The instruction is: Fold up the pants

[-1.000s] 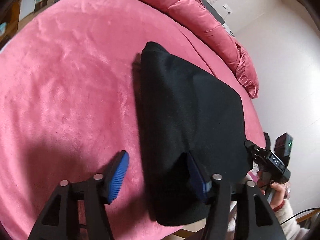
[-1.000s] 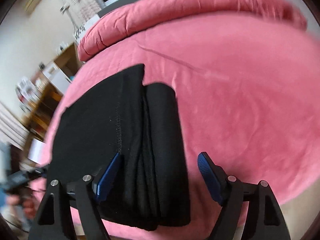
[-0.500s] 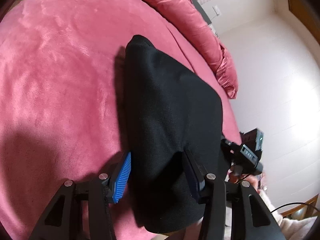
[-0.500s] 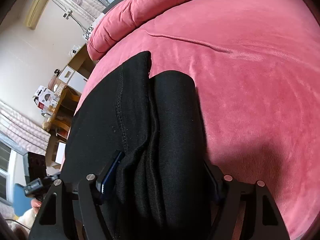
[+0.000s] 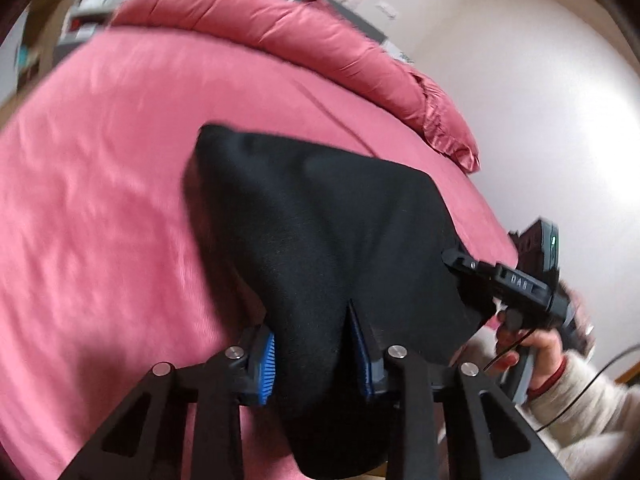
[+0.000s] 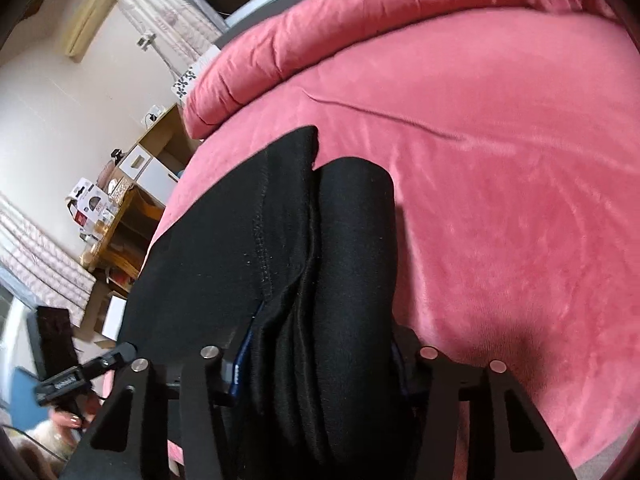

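Note:
Folded black pants [image 5: 320, 232] lie on a pink bed cover [image 5: 100, 200]. My left gripper [image 5: 316, 358] is closing on the near left corner of the bundle, and its blue pads pinch the cloth, which is lifted off the cover there. My right gripper [image 6: 318, 354] is closing on the thick folded edge of the pants [image 6: 304, 264] at the other near corner, with stacked layers bunched between its pads. The right gripper [image 5: 516, 284] also shows at the right of the left wrist view, held by a hand in a cream sleeve.
A rolled pink duvet [image 5: 304, 36] lies along the far edge of the bed. White walls stand to the right of the bed. Wooden shelves [image 6: 120, 216] with boxes and a curtain stand beside the bed in the right wrist view.
Both grippers have narrowed from wide open onto the near corners of the pants. The left one has risen and rolled, lifting its corner off the cover.

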Motion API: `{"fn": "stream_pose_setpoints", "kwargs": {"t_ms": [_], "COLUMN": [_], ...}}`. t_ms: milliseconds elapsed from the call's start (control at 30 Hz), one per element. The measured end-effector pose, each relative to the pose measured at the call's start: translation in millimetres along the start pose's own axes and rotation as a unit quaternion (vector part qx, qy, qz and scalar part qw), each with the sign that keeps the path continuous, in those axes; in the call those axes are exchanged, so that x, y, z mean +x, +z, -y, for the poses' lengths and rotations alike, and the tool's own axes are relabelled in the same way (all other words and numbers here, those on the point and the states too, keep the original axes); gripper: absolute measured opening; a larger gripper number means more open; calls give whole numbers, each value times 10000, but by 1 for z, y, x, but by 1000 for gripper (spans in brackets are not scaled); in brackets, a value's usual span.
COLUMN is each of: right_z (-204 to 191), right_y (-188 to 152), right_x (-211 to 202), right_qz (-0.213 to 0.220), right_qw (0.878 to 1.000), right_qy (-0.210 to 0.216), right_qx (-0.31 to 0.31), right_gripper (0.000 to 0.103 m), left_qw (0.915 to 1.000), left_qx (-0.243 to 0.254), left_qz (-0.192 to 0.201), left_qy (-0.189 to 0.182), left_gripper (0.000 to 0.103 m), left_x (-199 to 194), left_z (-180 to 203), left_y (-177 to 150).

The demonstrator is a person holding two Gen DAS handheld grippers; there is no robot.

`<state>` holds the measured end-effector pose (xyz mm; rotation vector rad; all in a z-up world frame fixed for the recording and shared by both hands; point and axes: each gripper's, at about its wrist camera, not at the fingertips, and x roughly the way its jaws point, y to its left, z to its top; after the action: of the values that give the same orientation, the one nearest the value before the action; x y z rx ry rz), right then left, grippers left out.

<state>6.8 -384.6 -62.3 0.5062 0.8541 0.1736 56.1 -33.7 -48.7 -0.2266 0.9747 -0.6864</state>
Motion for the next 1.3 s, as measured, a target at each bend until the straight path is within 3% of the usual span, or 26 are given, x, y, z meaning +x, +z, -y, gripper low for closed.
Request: {"fn": "stream_pose_setpoints", "kwargs": {"t_ms": [67, 233, 467, 667, 767, 867, 933, 1000, 1100, 1200, 1300], "right_z": [-8, -33, -71, -92, -93, -80, -65, -53, -59, -71, -90], "right_y": [5, 28, 80, 129, 145, 147, 141, 134, 129, 125, 115], "right_x": [-4, 9, 66, 110, 139, 165, 176, 173, 164, 146, 117], "right_qz": [93, 349, 516, 765, 744, 483, 352, 475, 485, 556, 989], "right_qw": [9999, 9985, 9958, 9930, 9935, 9960, 9973, 9969, 9971, 9961, 9874], "right_qy": [83, 352, 610, 580, 467, 164, 95, 273, 93, -273, -599], "right_qx": [-83, -244, -443, -689, -730, -736, -635, -559, -581, -635, -1085], "right_gripper": [50, 49, 49, 49, 50, 54, 60, 65, 66, 67, 59], "left_qw": [9997, 9985, 9934, 9873, 9858, 9863, 9850, 9801, 9747, 9607, 9511], "left_qx": [191, 89, 225, 384, 423, 300, 349, 345, 212, 333, 585], "left_qz": [127, 421, 742, 876, 721, 508, 730, 885, 1076, 1351, 1747], "left_qy": [116, 325, 844, 1266, 1455, 1544, 1523, 1741, 1946, 2404, 2480], "left_gripper": [31, 31, 31, 32, 33, 38, 48, 61, 61, 59, 59], "left_x": [-7, -23, -29, -1, 23, 46, 50, 50, 38, 21, 6], "left_z": [6, -15, -54, -89, -112, -134, -139, -141, -139, -124, -104], "left_y": [7, 36, 94, 154, 170, 166, 158, 148, 135, 122, 109]}}
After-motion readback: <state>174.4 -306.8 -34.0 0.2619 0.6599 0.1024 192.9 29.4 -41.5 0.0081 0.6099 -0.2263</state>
